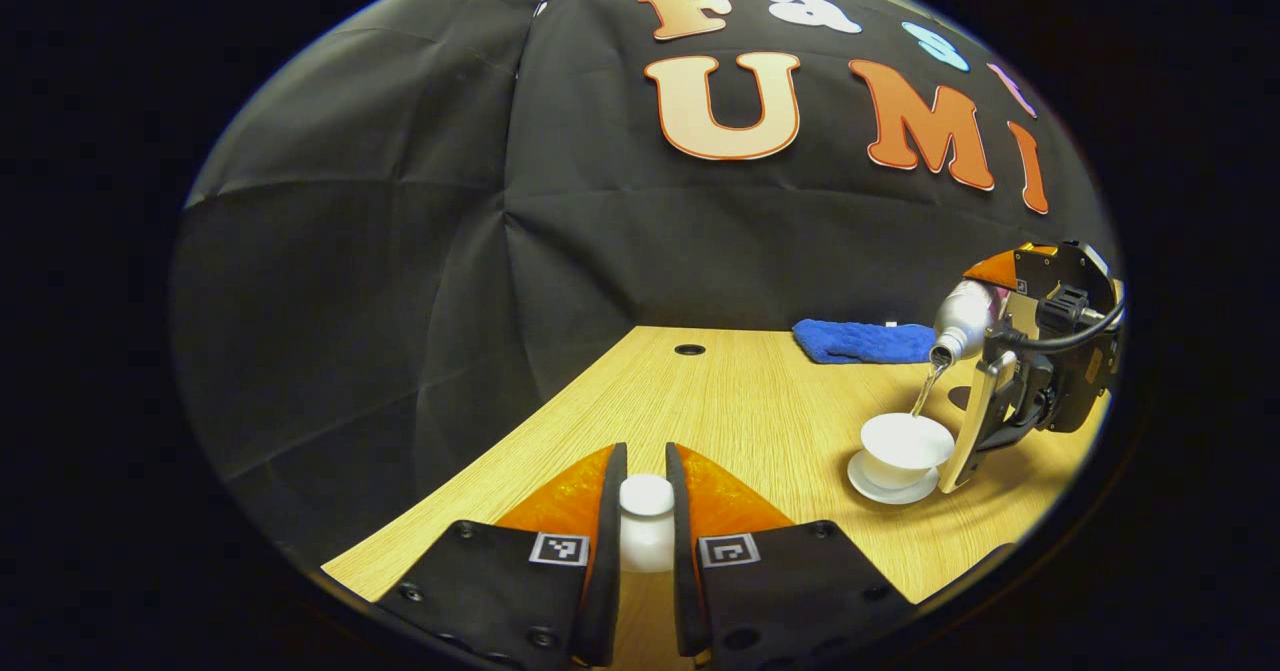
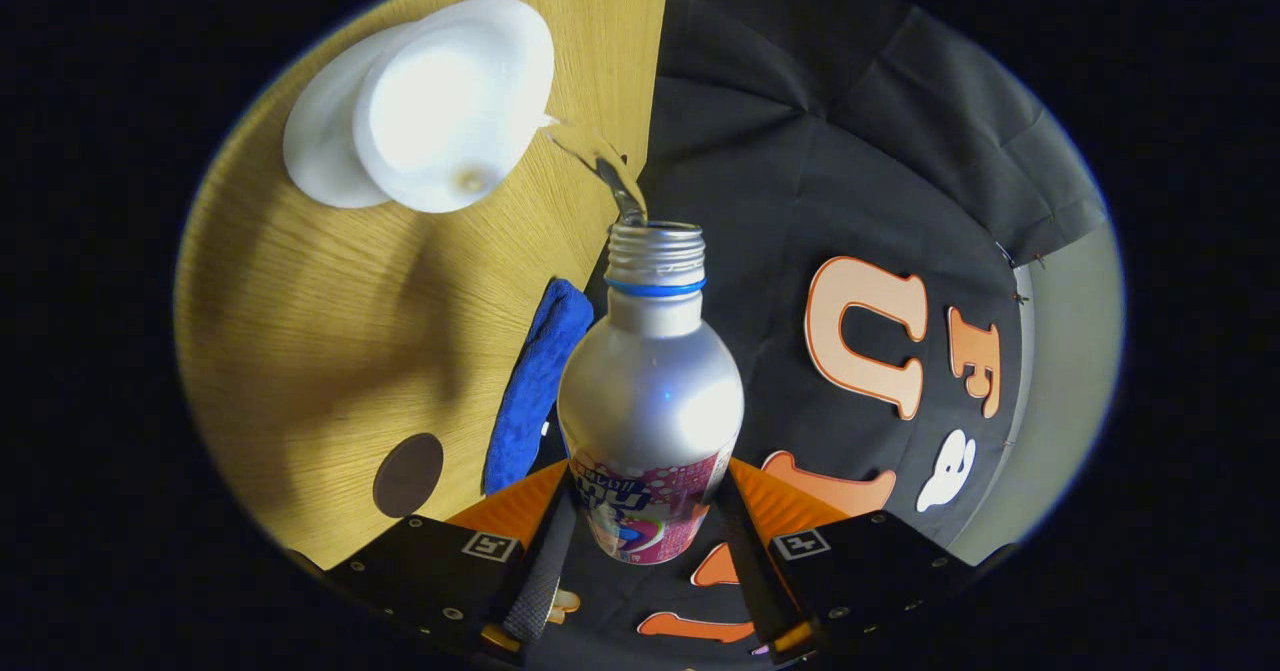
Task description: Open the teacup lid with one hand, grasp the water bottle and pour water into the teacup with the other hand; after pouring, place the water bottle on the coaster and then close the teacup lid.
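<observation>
In the left gripper view my left gripper (image 1: 646,496) is shut on the white teacup lid (image 1: 646,526), held above the near part of the wooden table (image 1: 720,401). At the right the open white teacup (image 1: 905,448) stands on its saucer (image 1: 890,491). The right gripper (image 1: 1040,371) tips the silver water bottle (image 1: 962,323) over the cup, and a thin stream of water (image 1: 925,391) falls into it. In the right gripper view my right gripper (image 2: 645,521) is shut on the silver bottle (image 2: 650,401). Water (image 2: 600,166) runs from the bottle's mouth toward the teacup (image 2: 455,101).
A blue cloth (image 1: 865,341) lies at the back of the table and appears as the blue cloth (image 2: 530,391) beside the bottle. A dark round coaster (image 2: 408,474) lies on the wood, also seen as the coaster (image 1: 962,397) behind the cup. A cable hole (image 1: 689,349) is near the far edge.
</observation>
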A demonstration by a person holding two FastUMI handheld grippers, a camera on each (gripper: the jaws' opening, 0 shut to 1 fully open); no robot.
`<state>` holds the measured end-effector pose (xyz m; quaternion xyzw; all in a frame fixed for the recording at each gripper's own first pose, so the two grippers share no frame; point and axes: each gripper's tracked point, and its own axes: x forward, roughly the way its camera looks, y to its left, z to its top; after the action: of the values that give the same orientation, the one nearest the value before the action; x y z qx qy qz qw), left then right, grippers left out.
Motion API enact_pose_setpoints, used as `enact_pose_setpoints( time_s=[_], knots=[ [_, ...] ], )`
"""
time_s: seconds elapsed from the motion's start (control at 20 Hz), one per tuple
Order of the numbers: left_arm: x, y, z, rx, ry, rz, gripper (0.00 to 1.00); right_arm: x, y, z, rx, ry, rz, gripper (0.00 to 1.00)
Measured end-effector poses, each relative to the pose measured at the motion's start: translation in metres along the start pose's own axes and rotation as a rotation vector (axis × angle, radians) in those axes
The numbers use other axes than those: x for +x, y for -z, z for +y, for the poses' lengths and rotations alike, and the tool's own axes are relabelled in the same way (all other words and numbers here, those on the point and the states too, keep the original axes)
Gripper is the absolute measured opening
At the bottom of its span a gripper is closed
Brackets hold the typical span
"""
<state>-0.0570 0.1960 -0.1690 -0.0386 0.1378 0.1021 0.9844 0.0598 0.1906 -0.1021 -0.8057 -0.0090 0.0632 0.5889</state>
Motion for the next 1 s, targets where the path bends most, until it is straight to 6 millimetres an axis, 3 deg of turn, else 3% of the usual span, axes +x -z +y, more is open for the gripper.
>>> enact_pose_setpoints(
  time_s=[0.55,0.6,0.65,1.0],
  knots=[
    [0.0,-0.003,0.0,0.0,-0.01,-0.004,0.26,0.002,0.0,-0.02,-0.113,0.114,-0.014,0.77],
    [0.0,-0.002,0.001,-0.001,-0.009,-0.005,0.26,0.003,-0.001,-0.023,-0.133,0.128,-0.02,0.73],
    [0.0,-0.002,0.0,-0.002,-0.008,-0.006,0.26,0.003,-0.001,-0.026,-0.143,0.132,-0.026,0.77],
    [0.0,-0.003,0.0,0.0,-0.003,-0.01,0.26,0.0,-0.006,-0.042,-0.193,0.193,-0.043,0.77]
  ],
)
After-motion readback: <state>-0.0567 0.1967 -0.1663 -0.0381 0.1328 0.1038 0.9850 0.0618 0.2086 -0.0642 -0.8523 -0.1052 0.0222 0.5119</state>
